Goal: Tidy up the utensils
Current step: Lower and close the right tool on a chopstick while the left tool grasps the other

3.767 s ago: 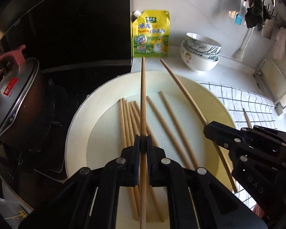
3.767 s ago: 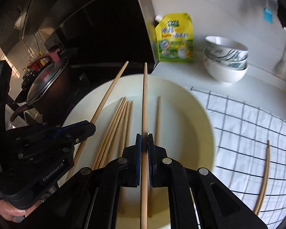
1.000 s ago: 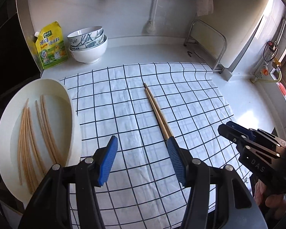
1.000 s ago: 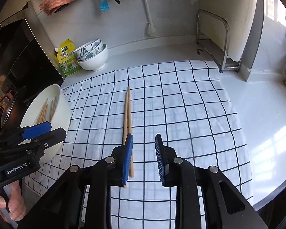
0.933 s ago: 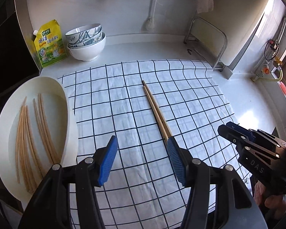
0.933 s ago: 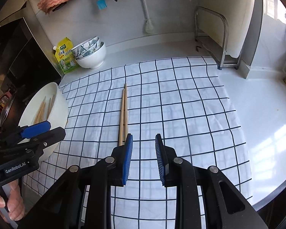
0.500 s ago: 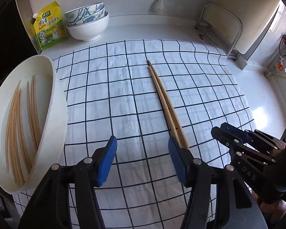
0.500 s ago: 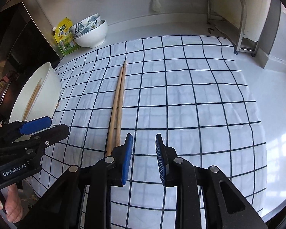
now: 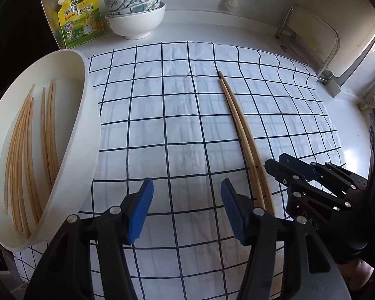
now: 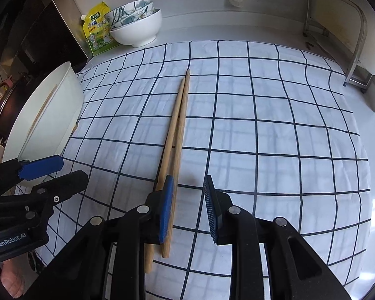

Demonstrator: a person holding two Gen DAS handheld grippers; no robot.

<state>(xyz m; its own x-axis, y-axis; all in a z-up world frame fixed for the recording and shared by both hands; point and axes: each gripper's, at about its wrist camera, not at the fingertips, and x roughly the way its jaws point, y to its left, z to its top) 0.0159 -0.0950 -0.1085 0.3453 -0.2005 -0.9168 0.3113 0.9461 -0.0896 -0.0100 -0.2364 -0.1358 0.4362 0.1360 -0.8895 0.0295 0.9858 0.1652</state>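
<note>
My right gripper (image 10: 187, 200) hangs low over the checked cloth (image 10: 275, 135) with its jaws partly spread and nothing between them. The pair of chopsticks (image 10: 178, 122) lies on the cloth just off its left finger (image 10: 166, 205); that blue pad overlaps the near ends from above, and I cannot tell whether it touches them. The sticks run lengthwise almost straight away from me, tips close together at the far end, near ends slightly apart.

My left gripper (image 9: 186, 207) is spread wider, also empty, and sits above bare cloth. From there the same pair (image 9: 240, 130) lies off to the right, past its right finger (image 9: 233, 210), so the right gripper is clearly the nearer one.

Further left of the left gripper stands the white basin (image 9: 86, 130), tipped toward me, with more chopsticks (image 9: 27, 150) lying loose inside. I judge that the next pick, whether from the cloth or the basin, hinges on lining the jaws across a stick's long axis, so a small sideways shift left would bring the right gripper over the pair.
</note>
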